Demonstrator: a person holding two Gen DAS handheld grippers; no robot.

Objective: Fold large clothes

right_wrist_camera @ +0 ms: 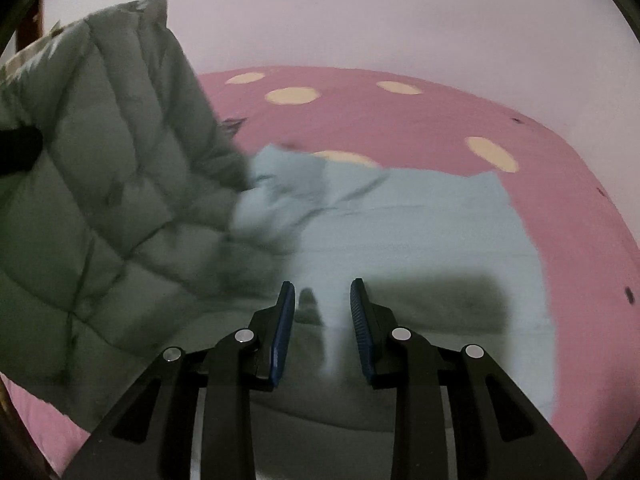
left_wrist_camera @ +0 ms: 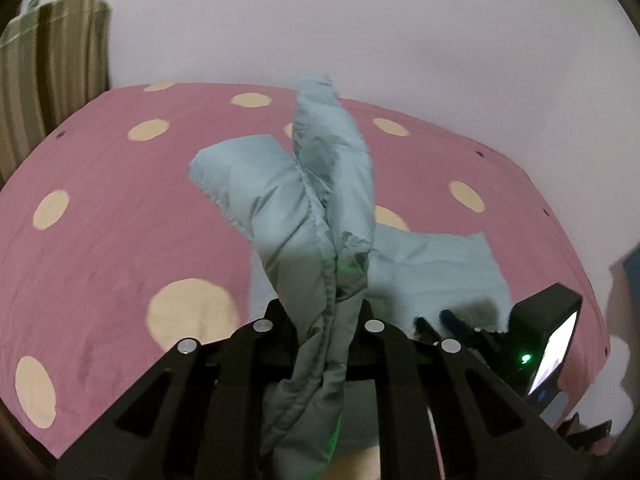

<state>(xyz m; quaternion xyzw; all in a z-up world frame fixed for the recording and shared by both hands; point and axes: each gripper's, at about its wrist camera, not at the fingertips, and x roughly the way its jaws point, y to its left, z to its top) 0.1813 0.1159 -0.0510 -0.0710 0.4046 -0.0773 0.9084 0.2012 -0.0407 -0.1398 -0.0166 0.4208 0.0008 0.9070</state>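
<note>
A pale blue-grey quilted jacket [right_wrist_camera: 420,224] lies on a pink bed with cream dots. My left gripper [left_wrist_camera: 320,316] is shut on a bunched edge of the jacket [left_wrist_camera: 312,208] and holds it up above the bed; its fingertips are hidden by the cloth. In the right wrist view that lifted part [right_wrist_camera: 112,184] hangs at the left, blurred, with the left gripper as a dark shape [right_wrist_camera: 20,152] at the frame's edge. My right gripper [right_wrist_camera: 323,292] is open and empty just above the flat part of the jacket, its blue pads [right_wrist_camera: 285,320] apart. It also shows in the left wrist view [left_wrist_camera: 440,320].
The pink bedspread [left_wrist_camera: 100,220] ends at a plain white wall [left_wrist_camera: 320,20] behind. A striped curtain [left_wrist_camera: 44,72] hangs at the far left. The bed's right edge [right_wrist_camera: 592,208] curves away to the right.
</note>
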